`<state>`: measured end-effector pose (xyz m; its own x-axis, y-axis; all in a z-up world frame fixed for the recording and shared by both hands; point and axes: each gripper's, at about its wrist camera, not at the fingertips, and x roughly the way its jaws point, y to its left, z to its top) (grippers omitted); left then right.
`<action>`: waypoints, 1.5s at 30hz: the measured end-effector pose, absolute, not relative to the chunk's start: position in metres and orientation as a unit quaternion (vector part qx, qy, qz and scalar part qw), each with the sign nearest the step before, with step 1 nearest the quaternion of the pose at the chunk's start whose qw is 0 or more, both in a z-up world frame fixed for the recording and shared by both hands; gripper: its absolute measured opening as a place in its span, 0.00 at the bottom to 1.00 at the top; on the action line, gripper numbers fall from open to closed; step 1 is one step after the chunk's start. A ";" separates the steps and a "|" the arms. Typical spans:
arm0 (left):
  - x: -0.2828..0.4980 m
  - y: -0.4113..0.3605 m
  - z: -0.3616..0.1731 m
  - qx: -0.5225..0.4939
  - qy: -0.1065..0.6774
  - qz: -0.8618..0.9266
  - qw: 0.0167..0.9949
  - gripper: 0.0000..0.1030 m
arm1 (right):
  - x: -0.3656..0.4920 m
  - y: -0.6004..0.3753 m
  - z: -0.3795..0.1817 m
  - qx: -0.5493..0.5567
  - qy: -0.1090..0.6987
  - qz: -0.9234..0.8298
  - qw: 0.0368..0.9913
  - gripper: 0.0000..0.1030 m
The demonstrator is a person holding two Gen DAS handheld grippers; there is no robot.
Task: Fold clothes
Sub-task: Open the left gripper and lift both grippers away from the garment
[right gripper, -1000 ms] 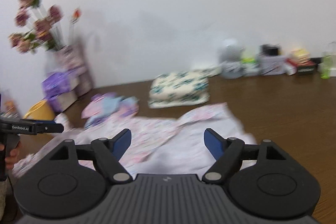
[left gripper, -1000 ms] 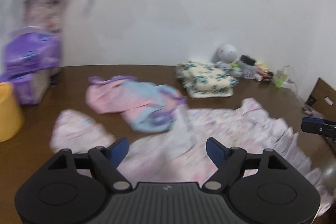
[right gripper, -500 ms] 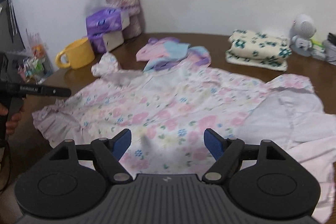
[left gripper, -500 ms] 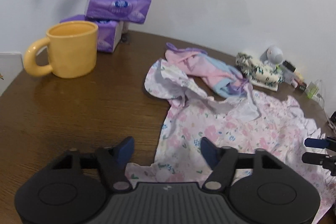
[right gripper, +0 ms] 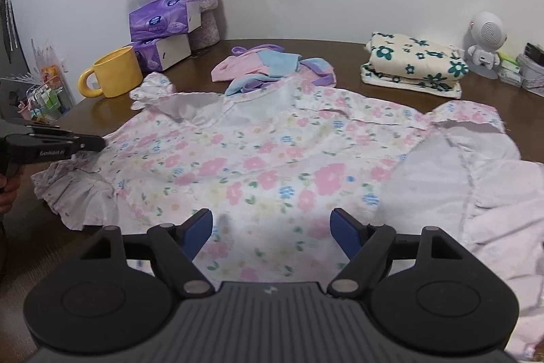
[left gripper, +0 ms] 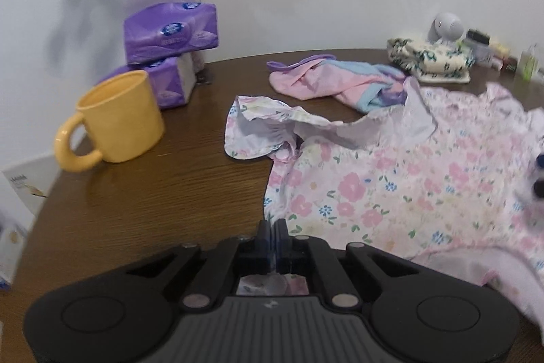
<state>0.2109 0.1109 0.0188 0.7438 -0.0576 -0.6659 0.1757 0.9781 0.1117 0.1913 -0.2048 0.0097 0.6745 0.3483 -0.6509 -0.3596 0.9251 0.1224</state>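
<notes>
The left gripper (left gripper: 274, 238) is pressed together, seemingly pinching the near hem of the floral dress (right gripper: 258, 159), though its fingers hide the bite. The right gripper (right gripper: 270, 232) hangs spread over the cloth. Spread on the table (left gripper: 142, 199), the dress looks light and limp, so it is best taken at hems or corners.

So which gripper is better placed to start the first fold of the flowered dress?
The left gripper. It is already shut on the edge of the flowered dress, so it can probably lift that side over. The right gripper is open above the cloth, holding nothing.
</notes>
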 end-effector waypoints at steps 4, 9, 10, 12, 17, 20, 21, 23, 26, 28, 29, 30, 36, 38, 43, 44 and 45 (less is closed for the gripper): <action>0.197 0.119 0.022 0.096 0.361 -0.043 0.927 0.02 | 0.185 -0.216 0.013 -0.009 0.348 0.191 0.918 0.75; 0.197 0.137 0.052 0.011 0.348 -0.067 0.935 0.20 | 0.183 -0.229 0.012 0.006 0.345 0.187 0.920 0.75; 0.201 0.134 0.058 0.020 0.346 -0.070 0.935 0.31 | 0.183 -0.232 0.011 0.016 0.344 0.188 0.920 0.75; 0.214 0.122 0.063 0.060 0.348 -0.075 0.932 0.37 | 0.181 -0.233 0.011 0.029 0.339 0.195 0.920 0.75; 0.260 0.090 0.063 0.069 0.397 -0.115 0.908 0.34 | 0.174 -0.234 0.013 0.033 0.327 0.206 0.922 0.75; 0.290 0.076 0.059 0.051 0.423 -0.127 0.896 0.17 | 0.172 -0.236 0.012 0.038 0.328 0.209 0.920 0.75; 0.300 0.072 0.060 0.040 0.427 -0.125 0.895 0.15 | 0.172 -0.236 0.011 0.038 0.329 0.209 0.920 0.75; 0.317 0.065 0.060 0.031 0.428 -0.120 0.895 0.07 | 0.171 -0.236 0.011 0.034 0.327 0.206 0.922 0.75; 0.340 0.053 0.058 0.037 0.424 -0.104 0.899 0.05 | 0.171 -0.239 0.010 0.029 0.324 0.196 0.925 0.75; 0.352 0.048 0.050 0.042 0.427 -0.093 0.898 0.05 | 0.172 -0.242 0.009 0.028 0.323 0.188 0.927 0.75; 0.358 0.048 0.045 0.039 0.431 -0.090 0.897 0.05 | 0.173 -0.245 0.008 0.028 0.322 0.180 0.929 0.75; 0.361 0.048 0.041 0.037 0.435 -0.087 0.896 0.05 | 0.173 -0.247 0.008 0.028 0.321 0.170 0.931 0.75; 0.367 0.061 0.033 0.000 0.433 -0.078 0.898 0.07 | 0.180 -0.271 0.006 0.051 0.321 0.117 0.939 0.75; 0.366 0.067 0.035 -0.016 0.433 -0.076 0.898 0.08 | 0.182 -0.278 0.004 0.057 0.324 0.100 0.939 0.75; 0.336 0.087 0.068 -0.047 0.387 -0.095 0.916 0.33 | 0.185 -0.283 -0.006 0.055 0.338 0.079 0.936 0.75; 0.329 0.095 0.073 -0.046 0.381 -0.090 0.919 0.36 | 0.186 -0.282 -0.007 0.055 0.340 0.079 0.935 0.75; 0.322 0.102 0.078 -0.046 0.375 -0.085 0.922 0.37 | 0.186 -0.281 -0.008 0.052 0.340 0.079 0.936 0.75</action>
